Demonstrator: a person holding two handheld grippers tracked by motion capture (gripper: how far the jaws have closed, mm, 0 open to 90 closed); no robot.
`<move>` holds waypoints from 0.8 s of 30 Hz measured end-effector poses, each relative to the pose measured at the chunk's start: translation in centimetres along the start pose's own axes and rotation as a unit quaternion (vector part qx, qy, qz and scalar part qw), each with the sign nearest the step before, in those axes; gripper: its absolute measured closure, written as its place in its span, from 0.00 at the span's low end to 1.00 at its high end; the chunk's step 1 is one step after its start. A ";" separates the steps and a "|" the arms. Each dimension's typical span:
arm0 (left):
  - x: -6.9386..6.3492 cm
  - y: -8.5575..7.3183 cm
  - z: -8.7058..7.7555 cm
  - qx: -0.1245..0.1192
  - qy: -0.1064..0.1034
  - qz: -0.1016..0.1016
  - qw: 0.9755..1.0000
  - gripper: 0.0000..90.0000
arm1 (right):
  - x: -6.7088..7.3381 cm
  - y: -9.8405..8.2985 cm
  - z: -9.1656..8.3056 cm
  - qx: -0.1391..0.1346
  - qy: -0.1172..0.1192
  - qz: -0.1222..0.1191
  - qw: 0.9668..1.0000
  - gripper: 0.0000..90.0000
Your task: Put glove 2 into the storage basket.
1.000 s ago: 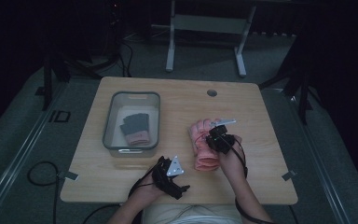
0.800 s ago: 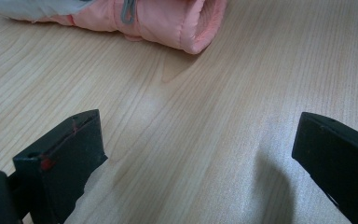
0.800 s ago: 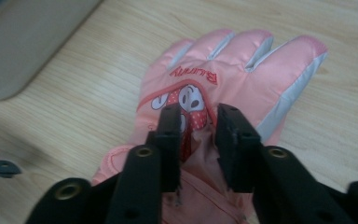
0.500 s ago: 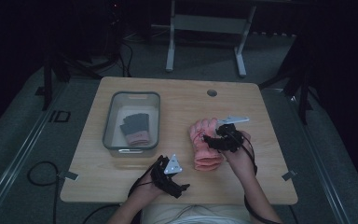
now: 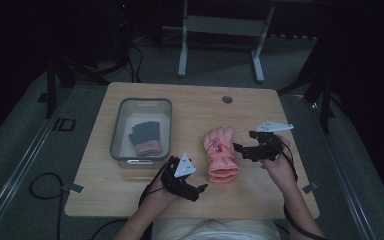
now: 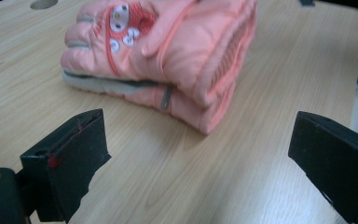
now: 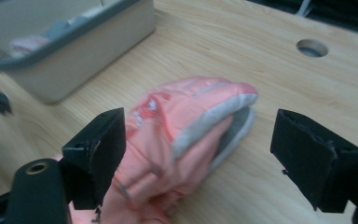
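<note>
Grey bin [image 5: 141,158] holding dark gloves [image 5: 145,134], pink gloves [image 5: 220,155] on table, both claws wide, right claw [image 5: 240,148] just opened

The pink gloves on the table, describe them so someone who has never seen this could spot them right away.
On the wooden table, look right of the grey bin, toward the near edge. The pink gloves lie stacked there on the bare wood, a padded salmon pair with a cartoon patch on top, unlike the dark grey gloves inside the bin.

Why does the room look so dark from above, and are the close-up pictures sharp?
High view: dim, room nearly black, only the table lit. Left gripper view: bright, pink gloves fairly sharp, near claw pads soft. Right gripper view: gloves and grey bin blurred.
</note>
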State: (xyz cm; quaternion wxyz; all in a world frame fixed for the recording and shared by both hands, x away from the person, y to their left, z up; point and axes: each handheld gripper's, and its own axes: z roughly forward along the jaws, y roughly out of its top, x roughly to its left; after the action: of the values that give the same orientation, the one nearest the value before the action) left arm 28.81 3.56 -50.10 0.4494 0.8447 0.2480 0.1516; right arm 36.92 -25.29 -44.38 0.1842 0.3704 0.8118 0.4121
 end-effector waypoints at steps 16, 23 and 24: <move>3.7 6.1 3.3 -0.008 -0.015 -0.029 0.999 0.06 | -2.4 -0.8 -0.2 -0.027 0.047 0.048 0.997 0.12; 4.7 8.1 5.1 0.004 -0.007 -0.032 0.999 0.10 | -1.8 0.5 0.4 -0.009 0.038 0.022 0.999 0.69; 4.9 8.3 5.3 0.005 -0.011 -0.039 0.999 0.11 | -1.7 0.7 0.6 -0.006 0.041 0.025 0.999 0.74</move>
State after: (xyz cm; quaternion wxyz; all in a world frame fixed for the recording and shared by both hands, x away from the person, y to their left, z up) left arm 37.76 -1.26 -45.97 0.4536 0.8382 0.2762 0.1236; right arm 38.68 -26.05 -44.19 0.1423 0.3721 0.8067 0.4365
